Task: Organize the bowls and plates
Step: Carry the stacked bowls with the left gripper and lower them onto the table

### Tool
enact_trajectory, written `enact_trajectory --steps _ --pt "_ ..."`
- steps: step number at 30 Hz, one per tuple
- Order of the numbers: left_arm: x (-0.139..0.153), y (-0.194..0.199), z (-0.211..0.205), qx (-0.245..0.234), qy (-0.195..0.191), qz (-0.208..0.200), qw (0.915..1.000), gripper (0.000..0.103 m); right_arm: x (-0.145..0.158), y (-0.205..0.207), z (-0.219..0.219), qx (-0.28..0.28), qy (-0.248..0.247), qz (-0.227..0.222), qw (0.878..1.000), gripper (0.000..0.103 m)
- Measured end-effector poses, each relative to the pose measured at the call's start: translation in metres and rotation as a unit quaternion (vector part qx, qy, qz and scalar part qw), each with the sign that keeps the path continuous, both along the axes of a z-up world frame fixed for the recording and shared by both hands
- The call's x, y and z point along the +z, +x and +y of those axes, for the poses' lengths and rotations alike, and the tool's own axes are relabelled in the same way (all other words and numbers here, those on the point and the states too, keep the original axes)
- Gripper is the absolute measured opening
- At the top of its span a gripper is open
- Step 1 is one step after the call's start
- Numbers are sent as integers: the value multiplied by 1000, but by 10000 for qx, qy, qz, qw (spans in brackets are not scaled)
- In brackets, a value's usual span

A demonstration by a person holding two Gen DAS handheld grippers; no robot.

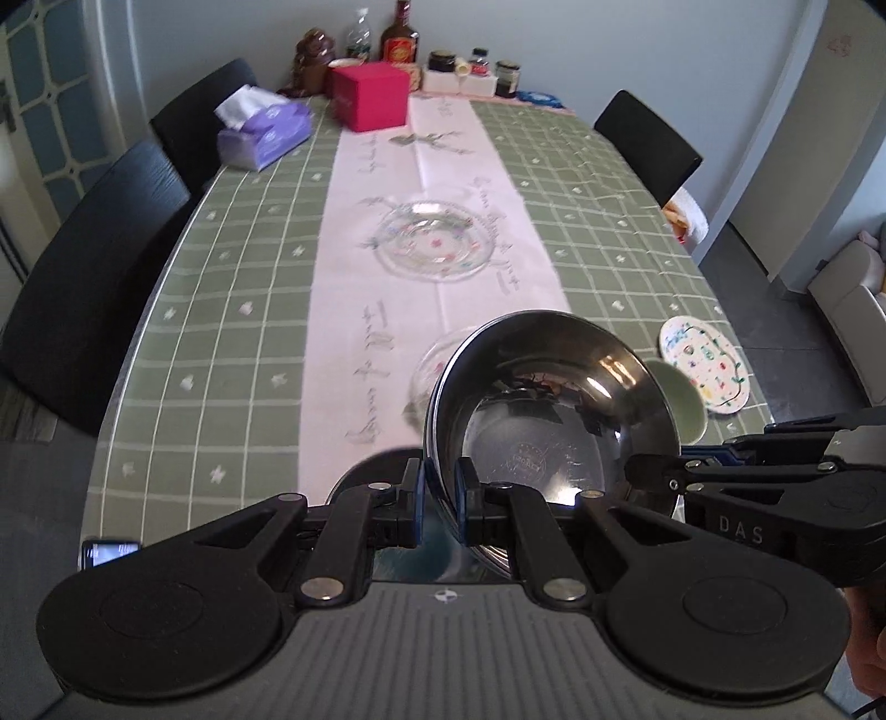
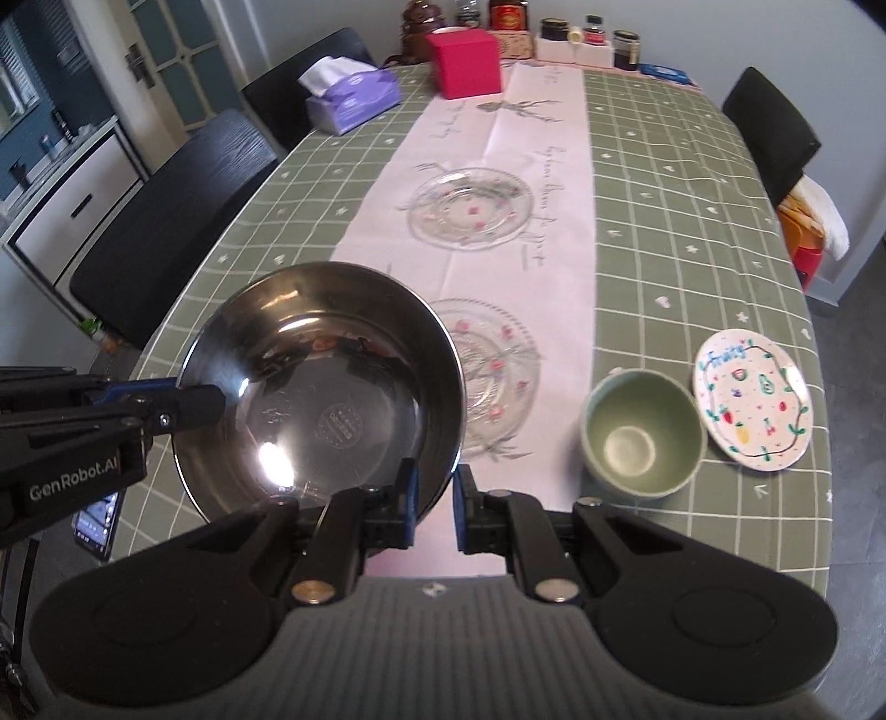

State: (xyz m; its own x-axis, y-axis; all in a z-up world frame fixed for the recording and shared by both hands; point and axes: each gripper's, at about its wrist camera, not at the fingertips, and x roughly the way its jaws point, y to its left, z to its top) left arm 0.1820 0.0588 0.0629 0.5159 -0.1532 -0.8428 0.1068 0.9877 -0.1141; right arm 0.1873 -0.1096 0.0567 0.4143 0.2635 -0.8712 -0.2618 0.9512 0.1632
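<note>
While both claws pinch steel bowl [image 2: 326, 382] rim.

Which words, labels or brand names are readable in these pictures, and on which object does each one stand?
"DAS": on the right gripper, partly cut off.
"GenRobot.AI": on the left gripper.
"Fruity": on the painted plate.
Stamp in the steel bowl: too blurred to read.
Cursive writing on the table runner: not readable.
Labels on the bottles and jars: too small.
Phone screen: unreadable.
</note>
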Motion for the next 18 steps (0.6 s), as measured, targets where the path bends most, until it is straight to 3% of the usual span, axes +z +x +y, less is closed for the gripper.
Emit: enact_trajectory --steps 18 --pt "-52 -6 51 334 -158 593 9976 12 -47 5 66 502 -546 431 9963 10"
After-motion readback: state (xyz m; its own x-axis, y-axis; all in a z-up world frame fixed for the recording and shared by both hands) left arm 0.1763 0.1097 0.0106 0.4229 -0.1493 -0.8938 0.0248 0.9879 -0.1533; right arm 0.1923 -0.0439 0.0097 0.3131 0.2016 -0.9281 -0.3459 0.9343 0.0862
